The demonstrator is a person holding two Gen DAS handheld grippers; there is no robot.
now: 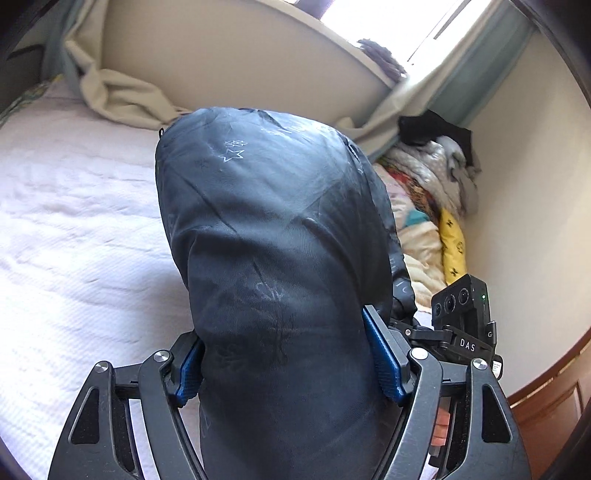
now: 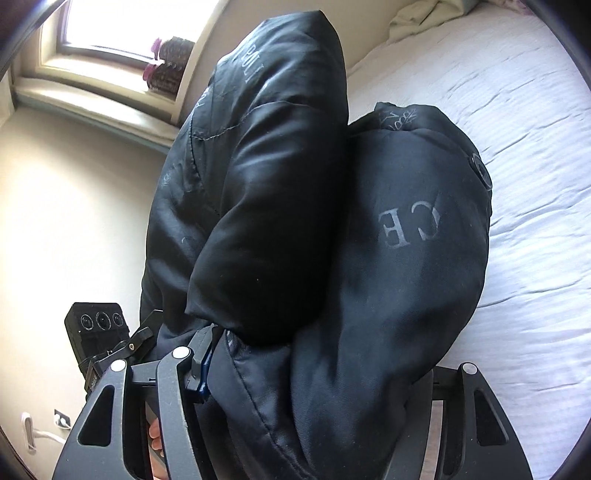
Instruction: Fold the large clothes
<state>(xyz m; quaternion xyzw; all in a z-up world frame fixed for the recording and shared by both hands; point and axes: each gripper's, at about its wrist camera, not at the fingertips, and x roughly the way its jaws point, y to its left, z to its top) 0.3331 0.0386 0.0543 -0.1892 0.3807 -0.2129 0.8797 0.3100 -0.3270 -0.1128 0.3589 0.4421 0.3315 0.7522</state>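
My left gripper [image 1: 286, 354] pinches a thick bundle of the black padded jacket with faint pale lettering and star prints [image 1: 273, 229]; both blue pads [image 1: 384, 354] press into the fabric from either side, held apart by its bulk. The jacket rises from my jaws and bulges away from me, lifted above the white textured bedspread [image 1: 74, 229] that stretches to the left.

My right gripper [image 2: 314, 373] also grips the same jacket [image 2: 399, 236]. Its left blue pad presses against the cloth, while the right finger is buried under the folds, so I see only that side's black frame. Here the jacket shows two puffy lobes, one carrying grey letters, with a dark snap button [image 2: 480, 168] at the right edge.

Far right in the left view, a heap of mixed clothes and blankets [image 1: 428, 177] lies against the cream wall, near a cream curtain [image 1: 122, 96] bunched on the bed. The bright window [image 2: 107, 26] sits far left in the right view, with a dark wicker pot [image 2: 171, 61] on its sill.
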